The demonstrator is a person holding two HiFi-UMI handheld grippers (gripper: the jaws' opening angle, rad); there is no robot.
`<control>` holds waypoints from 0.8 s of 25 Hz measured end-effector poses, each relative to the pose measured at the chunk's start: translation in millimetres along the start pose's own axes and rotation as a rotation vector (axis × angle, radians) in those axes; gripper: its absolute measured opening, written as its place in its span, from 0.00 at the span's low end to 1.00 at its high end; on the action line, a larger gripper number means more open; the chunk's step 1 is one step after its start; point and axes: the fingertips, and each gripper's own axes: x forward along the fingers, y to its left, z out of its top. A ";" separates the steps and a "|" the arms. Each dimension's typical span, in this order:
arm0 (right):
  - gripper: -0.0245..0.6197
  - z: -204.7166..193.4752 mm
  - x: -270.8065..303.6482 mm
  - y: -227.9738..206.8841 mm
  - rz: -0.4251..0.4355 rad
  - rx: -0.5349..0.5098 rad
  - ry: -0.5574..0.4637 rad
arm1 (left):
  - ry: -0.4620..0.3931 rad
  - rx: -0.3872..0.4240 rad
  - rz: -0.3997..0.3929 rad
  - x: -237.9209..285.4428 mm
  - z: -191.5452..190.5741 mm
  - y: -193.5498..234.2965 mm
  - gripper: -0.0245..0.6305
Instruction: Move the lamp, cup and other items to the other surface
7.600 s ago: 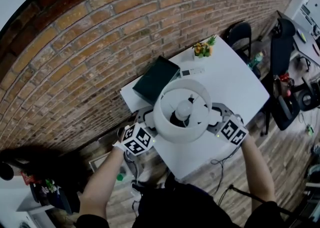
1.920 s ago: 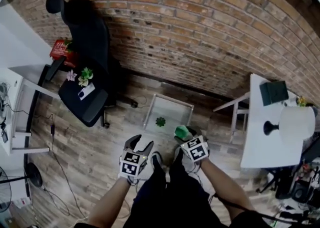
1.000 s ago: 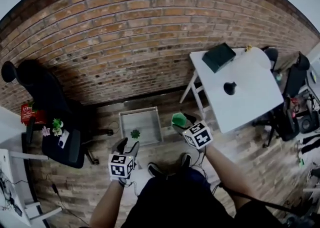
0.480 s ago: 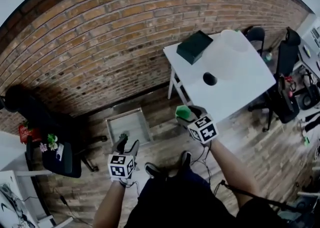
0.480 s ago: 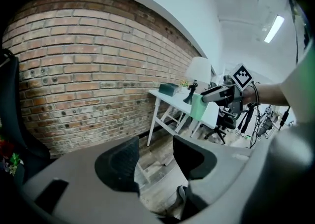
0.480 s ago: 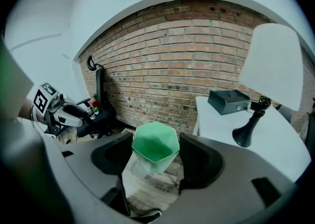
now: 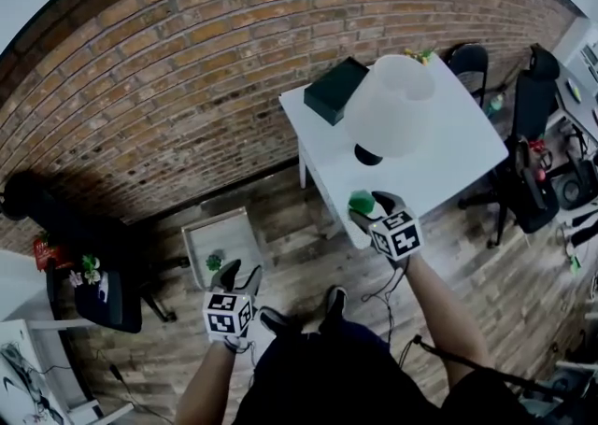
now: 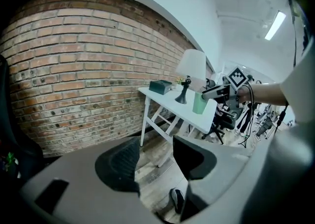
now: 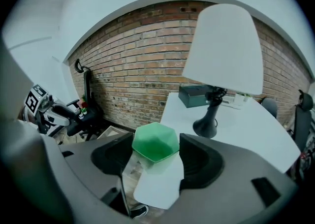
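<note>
Since half a second ago the right gripper (image 7: 367,207) has gone from over the wooden floor (image 7: 299,255) to the near edge of the white table (image 7: 448,162), and the table sits closer in the head view. The jaws pinch the green cup (image 7: 361,201) by its sides, rim up, pads pressed on it. The cup hangs at the table's near edge; whether it touches the top cannot be told. The lamp (image 7: 391,106) stands upright on the table just beyond the cup, white shade on a black base. A dark box (image 7: 336,90) lies by the brick wall (image 7: 187,87), behind the lamp. The left gripper (image 7: 239,275) is held low over the floor, well apart from the table, its jaws spread with nothing between them. A shallow tray (image 7: 201,238) sits on the floor near it.
</note>
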 end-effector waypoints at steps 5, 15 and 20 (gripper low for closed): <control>0.50 -18.9 -9.7 -58.3 -0.038 0.036 0.012 | 0.005 -0.007 0.020 20.6 8.2 -20.4 0.36; 0.50 -50.7 -26.0 -174.6 -0.165 0.081 0.028 | 0.017 -0.007 0.010 72.1 18.1 -72.3 0.35; 0.51 -70.7 -28.2 -210.0 -0.232 0.115 0.028 | 0.030 -0.011 0.012 84.9 16.1 -82.9 0.35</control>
